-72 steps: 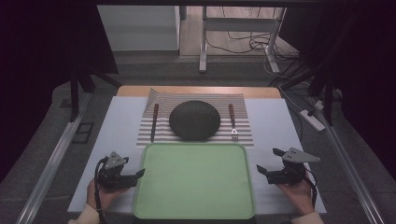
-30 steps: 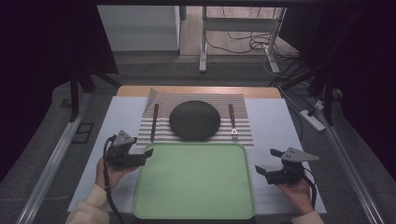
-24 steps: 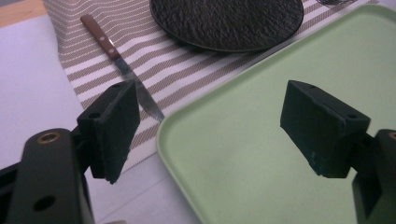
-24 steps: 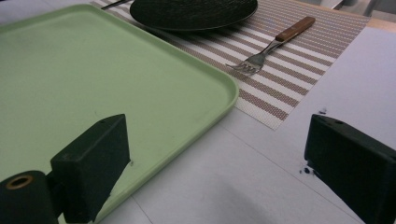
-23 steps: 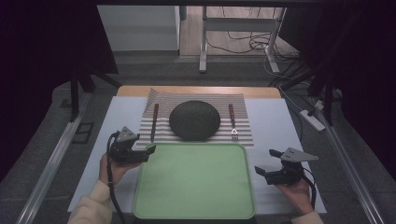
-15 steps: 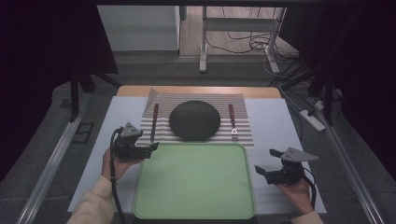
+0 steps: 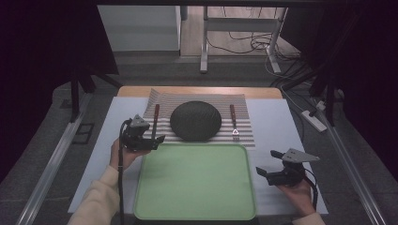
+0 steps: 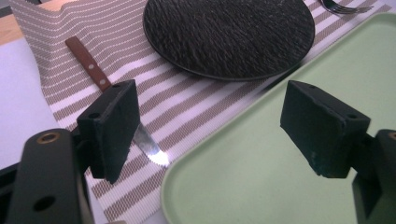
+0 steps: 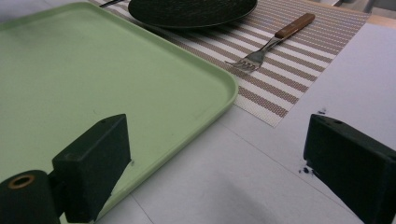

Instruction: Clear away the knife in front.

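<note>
White table (image 7: 274,124): striped placemat (image 7: 241,117) at far edge, green tray (image 7: 195,185) at near edge.

free: green tray (image 7: 195,187) bare | blocked: plate (image 7: 195,120) between knife (image 7: 155,121), fork (image 7: 233,122)

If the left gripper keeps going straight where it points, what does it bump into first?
Probably the round dark textured plate. The open left gripper aims over the green plastic tray's corner and striped placemat; its height is unclear.

Plate (image 7: 195,121) on mat (image 7: 244,132), knife (image 7: 155,120) left, fork (image 7: 233,122) right, tray (image 7: 195,183) before.
</note>
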`<state>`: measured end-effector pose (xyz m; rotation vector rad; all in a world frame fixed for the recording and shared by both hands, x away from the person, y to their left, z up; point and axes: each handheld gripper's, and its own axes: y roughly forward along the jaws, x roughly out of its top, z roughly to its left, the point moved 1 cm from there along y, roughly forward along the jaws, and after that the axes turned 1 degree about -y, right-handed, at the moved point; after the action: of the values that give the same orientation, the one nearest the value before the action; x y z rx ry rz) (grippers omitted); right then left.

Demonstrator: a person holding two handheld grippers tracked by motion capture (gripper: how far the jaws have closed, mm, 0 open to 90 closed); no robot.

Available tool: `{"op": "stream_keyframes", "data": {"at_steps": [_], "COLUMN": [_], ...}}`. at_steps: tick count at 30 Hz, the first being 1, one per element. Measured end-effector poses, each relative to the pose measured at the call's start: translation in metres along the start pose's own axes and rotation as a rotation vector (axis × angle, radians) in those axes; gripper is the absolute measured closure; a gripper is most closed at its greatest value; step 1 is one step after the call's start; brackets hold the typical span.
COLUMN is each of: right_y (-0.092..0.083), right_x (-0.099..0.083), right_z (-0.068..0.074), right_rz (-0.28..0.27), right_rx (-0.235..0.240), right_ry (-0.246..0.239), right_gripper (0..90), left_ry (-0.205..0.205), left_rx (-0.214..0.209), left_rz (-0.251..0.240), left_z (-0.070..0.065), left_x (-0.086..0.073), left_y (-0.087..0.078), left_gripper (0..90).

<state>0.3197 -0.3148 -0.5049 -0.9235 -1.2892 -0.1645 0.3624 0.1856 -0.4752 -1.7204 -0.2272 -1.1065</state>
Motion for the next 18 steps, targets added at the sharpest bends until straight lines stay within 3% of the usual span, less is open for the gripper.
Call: {"op": "stream_keyframes", "data": {"at_steps": [12, 18], "right_y": [0.001, -0.001], "right_x": [-0.001, -0.003], "right_z": [-0.001, -0.002], "right_rz": [0.014, 0.019], "right_rx": [-0.007, -0.015], "right_ry": [-0.001, 0.001], "right_gripper": [7.2, 7.2], "left_ry": [-0.002, -0.01], "left_rx": [0.002, 0.007], "left_rz": [0.013, 0.04], "left_z": [0.011, 0.02], "left_x": [0.021, 0.02], "left_y": [0.028, 0.042], "left_gripper": [21.2, 25.1]}}
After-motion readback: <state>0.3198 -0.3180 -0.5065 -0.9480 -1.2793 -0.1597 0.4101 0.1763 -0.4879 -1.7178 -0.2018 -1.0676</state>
